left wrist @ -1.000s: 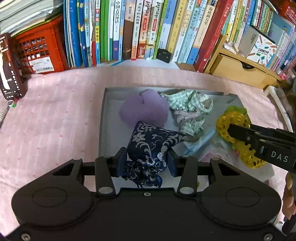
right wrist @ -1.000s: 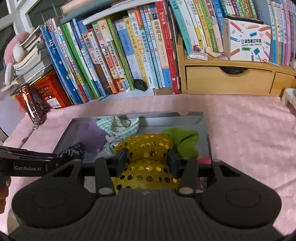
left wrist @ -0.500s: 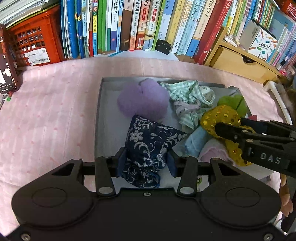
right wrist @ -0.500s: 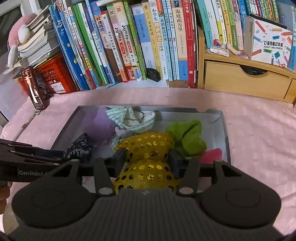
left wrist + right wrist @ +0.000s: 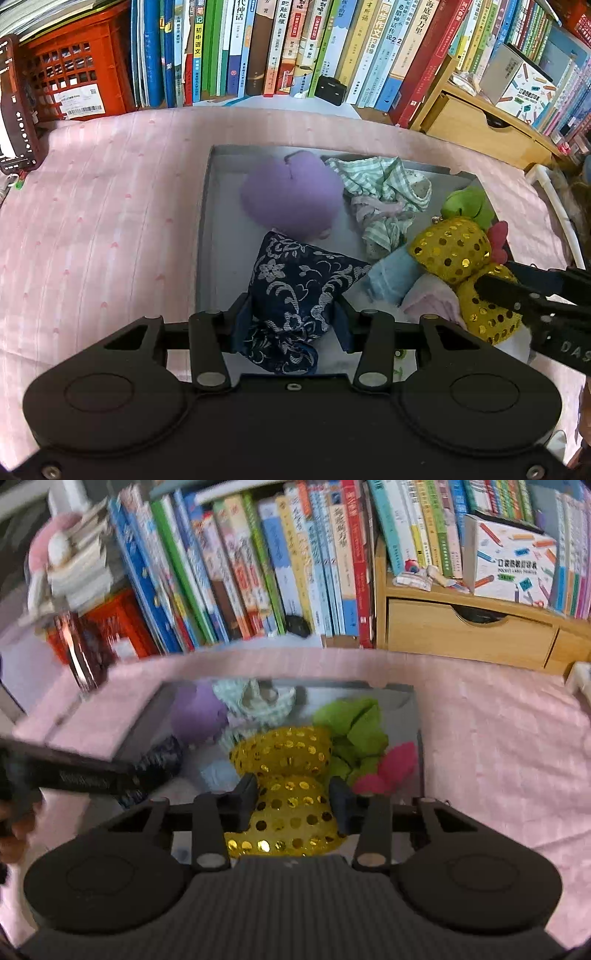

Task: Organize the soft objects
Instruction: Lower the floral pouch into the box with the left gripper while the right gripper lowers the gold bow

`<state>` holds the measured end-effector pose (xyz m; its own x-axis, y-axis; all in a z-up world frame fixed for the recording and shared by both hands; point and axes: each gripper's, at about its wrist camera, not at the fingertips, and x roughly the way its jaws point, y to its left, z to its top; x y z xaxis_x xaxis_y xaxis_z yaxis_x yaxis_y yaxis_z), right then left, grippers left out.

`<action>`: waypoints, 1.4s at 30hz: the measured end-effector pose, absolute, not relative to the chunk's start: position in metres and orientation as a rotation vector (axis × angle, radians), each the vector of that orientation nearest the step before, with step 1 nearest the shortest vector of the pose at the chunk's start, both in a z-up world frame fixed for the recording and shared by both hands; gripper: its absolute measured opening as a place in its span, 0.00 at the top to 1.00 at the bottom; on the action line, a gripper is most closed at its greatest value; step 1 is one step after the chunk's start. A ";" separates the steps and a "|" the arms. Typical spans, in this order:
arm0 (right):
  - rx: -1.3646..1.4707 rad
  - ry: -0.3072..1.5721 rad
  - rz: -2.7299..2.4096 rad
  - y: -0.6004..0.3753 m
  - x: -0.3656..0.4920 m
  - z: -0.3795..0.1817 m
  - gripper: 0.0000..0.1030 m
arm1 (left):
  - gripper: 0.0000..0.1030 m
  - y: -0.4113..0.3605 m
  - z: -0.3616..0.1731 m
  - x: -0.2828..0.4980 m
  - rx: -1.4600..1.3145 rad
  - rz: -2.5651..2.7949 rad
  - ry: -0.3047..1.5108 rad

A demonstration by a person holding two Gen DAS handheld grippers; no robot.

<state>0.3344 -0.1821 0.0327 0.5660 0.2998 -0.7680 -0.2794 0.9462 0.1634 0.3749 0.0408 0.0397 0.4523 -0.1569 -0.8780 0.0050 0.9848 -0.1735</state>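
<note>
Gripping both: your left gripper clenches the navy floral pouch, right gripper the gold sequin toy, over the gray tray at 6 o'clock; release pending, others already inside.

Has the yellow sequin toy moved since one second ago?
Yes. In the left wrist view the yellow sequin toy moved left, farther over the grey tray, toward the checked cloth.

Navy floral pouch, gold-sequinned yellow toy, purple plush, green-checked cloth, pink bedsheet.
</note>
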 end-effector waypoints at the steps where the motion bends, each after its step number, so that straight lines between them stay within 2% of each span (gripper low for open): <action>1: 0.010 0.908 0.338 -0.181 0.334 0.032 0.55 | 0.58 0.041 0.040 0.374 -0.153 -0.100 1.097; 12: -0.063 0.953 0.274 -0.172 0.339 0.025 0.54 | 0.56 0.043 0.043 0.370 -0.171 -0.102 1.095; 16: -0.102 0.928 0.259 -0.156 0.346 0.021 0.54 | 0.52 0.041 0.044 0.367 -0.172 -0.109 1.090; 22: 0.002 0.933 0.393 -0.156 0.349 0.020 0.55 | 0.44 0.038 0.046 0.364 -0.155 -0.115 1.074; 26: 0.053 0.951 0.392 -0.165 0.352 0.017 0.54 | 0.43 0.039 0.046 0.365 -0.157 -0.118 1.074; 31: -0.099 0.973 0.251 -0.162 0.355 0.008 0.55 | 0.42 0.039 0.046 0.365 -0.160 -0.118 1.074; 33: -0.073 0.970 0.261 -0.165 0.354 0.010 0.53 | 0.40 0.038 0.047 0.364 -0.160 -0.117 1.073; 35: -0.056 0.965 0.257 -0.167 0.354 0.011 0.40 | 0.38 0.037 0.047 0.363 -0.160 -0.120 1.073; 42: -0.004 0.936 0.260 -0.175 0.350 0.024 0.34 | 0.32 0.034 0.056 0.357 -0.159 -0.131 1.055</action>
<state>0.3498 -0.1754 0.0237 0.5643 0.2194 -0.7959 -0.2228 0.9687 0.1091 0.3569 0.0341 0.0564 0.4870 -0.1831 -0.8540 0.0311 0.9808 -0.1925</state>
